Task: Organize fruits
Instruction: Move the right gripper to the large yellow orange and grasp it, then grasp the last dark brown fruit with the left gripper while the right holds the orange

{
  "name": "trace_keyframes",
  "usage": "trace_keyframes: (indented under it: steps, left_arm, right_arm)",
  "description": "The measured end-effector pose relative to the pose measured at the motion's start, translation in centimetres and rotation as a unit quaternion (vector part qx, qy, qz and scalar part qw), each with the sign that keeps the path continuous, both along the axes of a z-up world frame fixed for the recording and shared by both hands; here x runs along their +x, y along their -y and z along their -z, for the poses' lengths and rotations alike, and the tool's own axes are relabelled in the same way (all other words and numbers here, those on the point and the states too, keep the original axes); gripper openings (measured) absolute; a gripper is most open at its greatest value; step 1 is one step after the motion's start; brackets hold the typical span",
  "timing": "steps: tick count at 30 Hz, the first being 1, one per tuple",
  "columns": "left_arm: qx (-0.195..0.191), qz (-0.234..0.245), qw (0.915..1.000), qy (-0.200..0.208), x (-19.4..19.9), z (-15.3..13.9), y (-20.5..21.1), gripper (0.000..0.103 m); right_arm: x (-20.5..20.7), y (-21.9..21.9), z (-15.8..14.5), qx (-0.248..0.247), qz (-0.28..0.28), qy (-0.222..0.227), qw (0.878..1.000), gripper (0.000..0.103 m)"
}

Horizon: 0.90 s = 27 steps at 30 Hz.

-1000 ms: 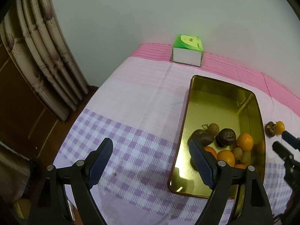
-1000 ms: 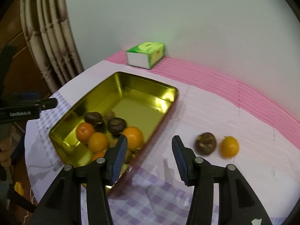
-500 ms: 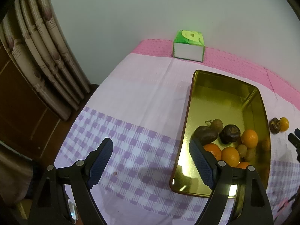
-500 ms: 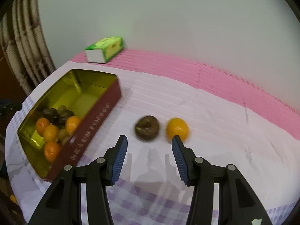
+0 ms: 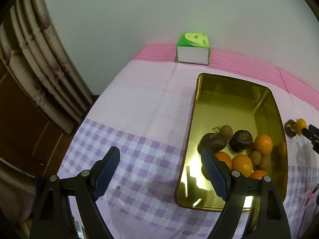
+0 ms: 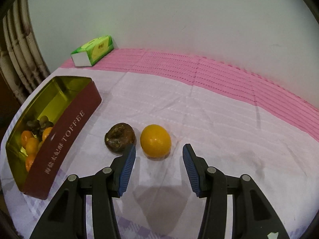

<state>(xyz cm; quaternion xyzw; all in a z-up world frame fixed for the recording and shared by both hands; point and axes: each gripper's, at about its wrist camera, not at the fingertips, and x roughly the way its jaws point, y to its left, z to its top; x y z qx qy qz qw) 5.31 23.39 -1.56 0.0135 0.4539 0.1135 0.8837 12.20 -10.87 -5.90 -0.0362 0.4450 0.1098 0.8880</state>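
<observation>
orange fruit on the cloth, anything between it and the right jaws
Nothing visible does. The round orange fruit lies just ahead of the open right gripper, lined up with its gap. The wrinkled dark brown fruit sits beside it, near the left jaw's tip.

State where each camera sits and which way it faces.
Left wrist: on the left claw, looking down over checked cloth and the gold tin; its own open fingers show.
Right wrist: on the right claw, looking down at an orange fruit and brown fruit; its own open fingers show.
Shared: tin, both loose fruits, green tissue box.
</observation>
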Motion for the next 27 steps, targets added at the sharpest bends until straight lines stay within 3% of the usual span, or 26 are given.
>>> trace_keyframes:
  steps: [10, 14, 21, 27]
  left_arm:
    - [0.011, 0.023, 0.9997, 0.000, 0.1, -0.1, 2.0, 0.084]
    - [0.006, 0.039, 0.9992, 0.002, 0.2, -0.5, 4.0, 0.084]
    - [-0.004, 0.101, 0.9949, 0.002, 1.5, -0.9, 10.4, 0.084]
    - [-0.014, 0.166, 0.9860, 0.001, 2.9, -0.7, 16.9, 0.084]
  right_arm:
    - [2.4, -0.6, 1.8, 0.010, -0.019, -0.010, 1.000, 0.035]
    - [2.5, -0.7, 2.2, 0.012, -0.025, -0.003, 1.000, 0.034]
    - [1.4, 0.1, 2.2, 0.010, -0.019, 0.010, 1.000, 0.034]
    - [-0.4, 3.0, 1.5, -0.005, 0.011, 0.027, 1.000, 0.034]
